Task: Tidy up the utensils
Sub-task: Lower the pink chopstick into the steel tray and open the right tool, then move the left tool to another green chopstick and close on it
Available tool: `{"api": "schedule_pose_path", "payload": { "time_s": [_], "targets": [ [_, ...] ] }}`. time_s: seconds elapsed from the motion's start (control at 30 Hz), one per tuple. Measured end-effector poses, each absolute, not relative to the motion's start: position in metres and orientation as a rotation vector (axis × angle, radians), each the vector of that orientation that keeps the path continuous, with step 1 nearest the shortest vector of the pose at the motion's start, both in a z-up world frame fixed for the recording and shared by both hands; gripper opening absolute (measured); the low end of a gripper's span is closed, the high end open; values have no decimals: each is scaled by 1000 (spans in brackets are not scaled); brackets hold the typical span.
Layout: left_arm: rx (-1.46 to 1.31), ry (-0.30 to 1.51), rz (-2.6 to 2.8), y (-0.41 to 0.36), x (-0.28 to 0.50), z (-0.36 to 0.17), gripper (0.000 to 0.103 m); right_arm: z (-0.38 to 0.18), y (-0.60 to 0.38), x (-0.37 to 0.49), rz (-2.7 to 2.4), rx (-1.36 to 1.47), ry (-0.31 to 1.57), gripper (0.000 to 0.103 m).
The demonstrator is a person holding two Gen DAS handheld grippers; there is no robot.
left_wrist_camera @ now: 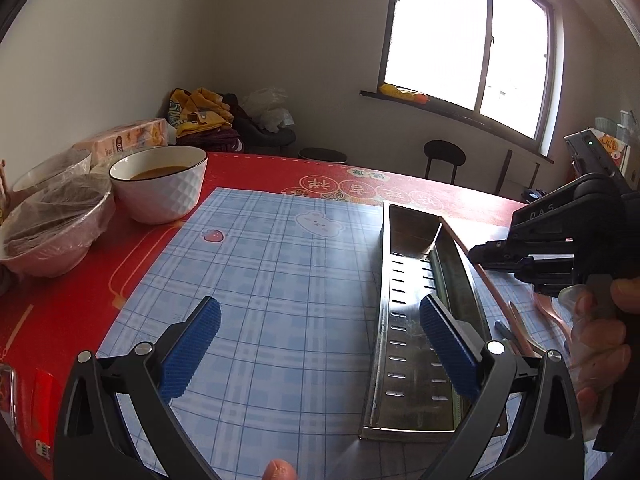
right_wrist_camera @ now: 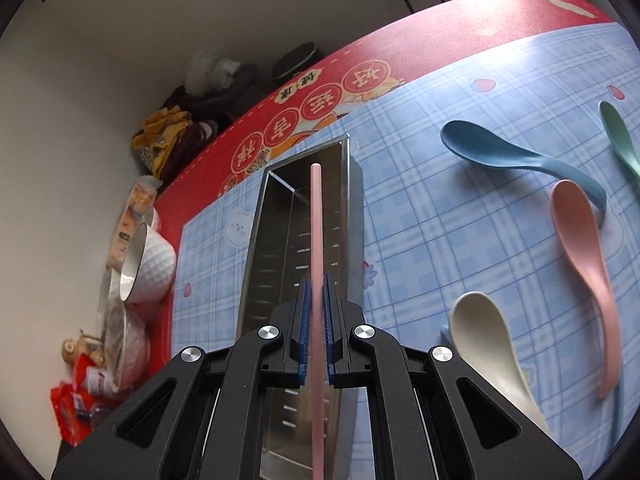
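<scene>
1. Right tool (right_wrist_camera: 316, 312): black frame, blue ribbed pads, pinched on a pale pink chopstick (right_wrist_camera: 316, 216).
2. Steel tray (right_wrist_camera: 280, 240) beneath it: shiny silver.
3. Mat (right_wrist_camera: 440, 240): light blue plaid with bunny prints.
4. Counter (right_wrist_camera: 400, 40) cover: red.
5. Spoons right of the tool: blue spoon (right_wrist_camera: 500, 152), pink spoon (right_wrist_camera: 580, 240), cream spoon (right_wrist_camera: 488, 352), green spoon (right_wrist_camera: 620, 136).

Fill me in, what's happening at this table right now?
A person is sorting utensils with handheld tongs in each hand. The right tongs are shut on a pink chopstick, held lengthwise over the steel utensil tray on the blue plaid mat. The left tongs are open and empty near the tray's end. Blue, pink, cream and green spoons still lie on the mat beside the tray.
</scene>
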State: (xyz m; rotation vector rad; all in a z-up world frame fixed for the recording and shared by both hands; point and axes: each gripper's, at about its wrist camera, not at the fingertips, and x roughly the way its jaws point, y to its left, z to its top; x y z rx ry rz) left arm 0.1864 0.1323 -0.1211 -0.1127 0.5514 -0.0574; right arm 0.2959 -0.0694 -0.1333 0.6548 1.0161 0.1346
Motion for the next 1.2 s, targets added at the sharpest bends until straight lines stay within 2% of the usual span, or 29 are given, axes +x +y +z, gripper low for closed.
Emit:
{"api": "schedule_pose_path", "payload": {
  "time_s": [0.53,0.87,0.93,1.0,1.03,1.2],
  "targets": [
    [-84,563,-67,125,187,-122,97,-148,-62,298,103,696,1042,7],
    [-38,548,-28,117,183,-117,97,-109,-85,250,217,307,839,9],
    [-47,552,-24,118,183,-116,97,-106,-96,231,214,225,789,17],
    [-48,537,-9,118,180,-114,97,-105,-111,211,193,161,749,40],
    [-41,527,1,118,179,-112,97,-105,-120,201,190,145,730,44],
    [62,477,45,100,169,-111,97,-106,-173,161,170,143,694,53]
  ]
}}
